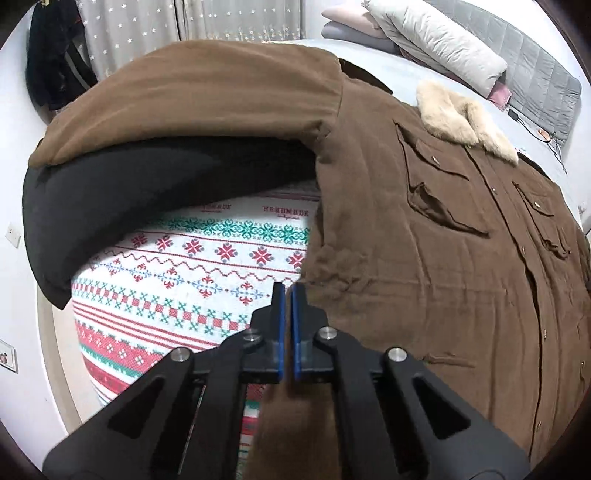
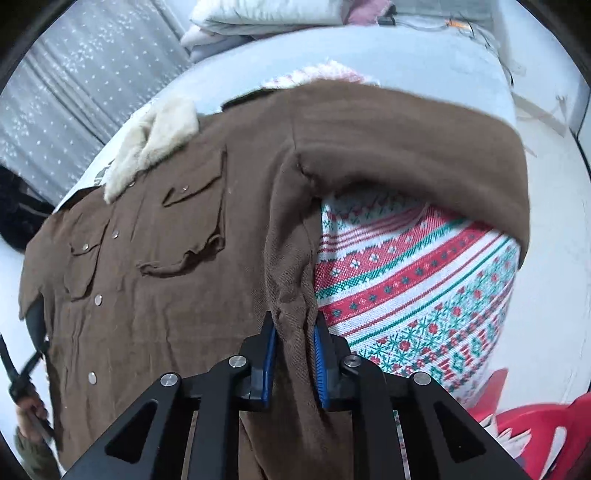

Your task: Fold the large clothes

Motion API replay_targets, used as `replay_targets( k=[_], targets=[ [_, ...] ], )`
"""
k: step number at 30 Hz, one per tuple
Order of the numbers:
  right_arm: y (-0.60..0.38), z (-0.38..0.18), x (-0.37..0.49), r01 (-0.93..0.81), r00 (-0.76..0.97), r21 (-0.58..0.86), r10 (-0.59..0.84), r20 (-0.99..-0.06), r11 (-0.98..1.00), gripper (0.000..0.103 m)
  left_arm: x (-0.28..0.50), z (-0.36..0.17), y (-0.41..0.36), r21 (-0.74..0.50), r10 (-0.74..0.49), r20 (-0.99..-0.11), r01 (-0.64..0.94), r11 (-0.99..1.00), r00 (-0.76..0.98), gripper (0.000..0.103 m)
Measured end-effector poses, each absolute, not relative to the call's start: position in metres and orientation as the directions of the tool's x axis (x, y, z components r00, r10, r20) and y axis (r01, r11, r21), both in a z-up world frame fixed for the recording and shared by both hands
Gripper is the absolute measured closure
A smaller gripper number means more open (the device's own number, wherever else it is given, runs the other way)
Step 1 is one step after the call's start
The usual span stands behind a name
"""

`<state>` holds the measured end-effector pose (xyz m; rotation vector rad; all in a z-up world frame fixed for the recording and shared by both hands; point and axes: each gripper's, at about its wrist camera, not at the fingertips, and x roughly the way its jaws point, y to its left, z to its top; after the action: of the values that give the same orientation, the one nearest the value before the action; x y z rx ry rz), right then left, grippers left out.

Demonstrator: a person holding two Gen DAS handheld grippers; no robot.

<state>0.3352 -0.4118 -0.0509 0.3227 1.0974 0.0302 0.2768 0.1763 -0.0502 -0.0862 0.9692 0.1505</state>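
Coat [image 1: 424, 240]: brown, lying front up on a patterned blanket [image 1: 192, 266] on the bed [image 2: 406, 55]; snap front and flapped chest pockets showing; seen too from the right wrist [image 2: 166, 295].
Collar [image 1: 465, 118]: pale fur, at the far end of the coat towards the pillows; in the right view [image 2: 155, 144] it sits upper left.
Left sleeve [image 1: 184, 99]: lifted off the blanket and arching over it; black lining [image 1: 129, 192] showing underneath.
Right sleeve [image 2: 406, 147]: raised likewise, curving over the red, green and white blanket [image 2: 424, 288].
Left gripper [image 1: 288, 291]: blue pads almost together, only a thin slit between them; brown cloth runs below and beside the tips, but I cannot tell if any is pinched.
Right gripper [image 2: 293, 325]: jaws clamped on a bunched fold of the coat's side edge; cloth fills the gap between the blue pads.
Pillows [image 1: 436, 40]: stacked at the head of the bed, well apart from the coat.
Curtain [image 1: 192, 22]: grey with small stars, behind the bed.
Dark garment [image 1: 55, 55]: hanging by the curtain, upper left.
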Motion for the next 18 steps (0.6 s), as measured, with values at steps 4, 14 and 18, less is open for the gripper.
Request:
replay_targets(
  k=[4, 14, 18],
  targets=[
    [-0.413, -0.088, 0.35, 0.166, 0.401, 0.298, 0.212, -0.891, 0.94, 0.076, 0.29, -0.071, 0.175, 0.023, 0.103, -0.837, -0.153, 0.988, 0.538, 0.098],
    [-0.548, -0.088, 0.31, 0.331, 0.758, 0.844, 0.413, -0.504, 0.423, 0.052, 0.266, -0.022, 0.168, -0.149, 0.005, -0.813, -0.217, 0.965, 0.582, 0.056],
    [-0.584, -0.125, 0.302, 0.371, 0.83, 0.906, 0.365, -0.422, 0.204, 0.05, 0.252, -0.006, 0.139, -0.182, -0.002, -0.783, -0.226, 0.957, 0.622, 0.027]
  ],
)
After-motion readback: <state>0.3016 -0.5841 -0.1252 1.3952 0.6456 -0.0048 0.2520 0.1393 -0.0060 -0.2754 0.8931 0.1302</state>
